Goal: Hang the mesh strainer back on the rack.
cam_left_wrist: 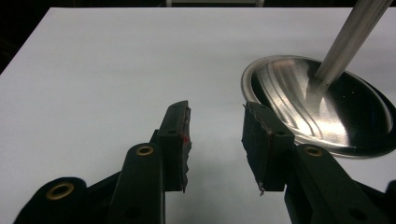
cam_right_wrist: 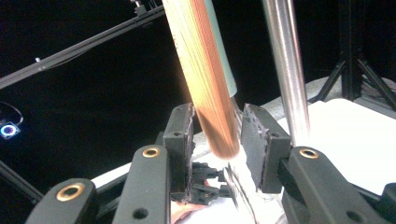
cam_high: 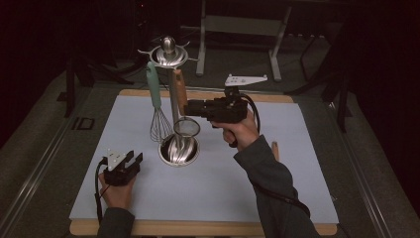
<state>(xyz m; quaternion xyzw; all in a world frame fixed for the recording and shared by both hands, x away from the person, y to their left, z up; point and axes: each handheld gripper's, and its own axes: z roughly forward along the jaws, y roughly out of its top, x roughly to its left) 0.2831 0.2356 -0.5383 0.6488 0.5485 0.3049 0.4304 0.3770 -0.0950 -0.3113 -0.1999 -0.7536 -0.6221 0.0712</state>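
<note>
The right gripper [cam_high: 189,107] reaches level toward the utensil stand [cam_high: 171,99], its jaws standing around the strainer's wooden handle [cam_right_wrist: 210,84] with a gap at each pad — open, not pressing. The strainer [cam_high: 186,127] hangs from the stand's top ring, long axis near upright, mesh bowl downward. The left gripper [cam_high: 130,161] rests on the tabletop [cam_high: 297,148], jaws wide and empty — seemingly waiting.

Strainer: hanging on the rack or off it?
Hanging. The strainer dangles by its wooden handle from the rack; the right gripper straddles the handle, gaps showing.
</note>
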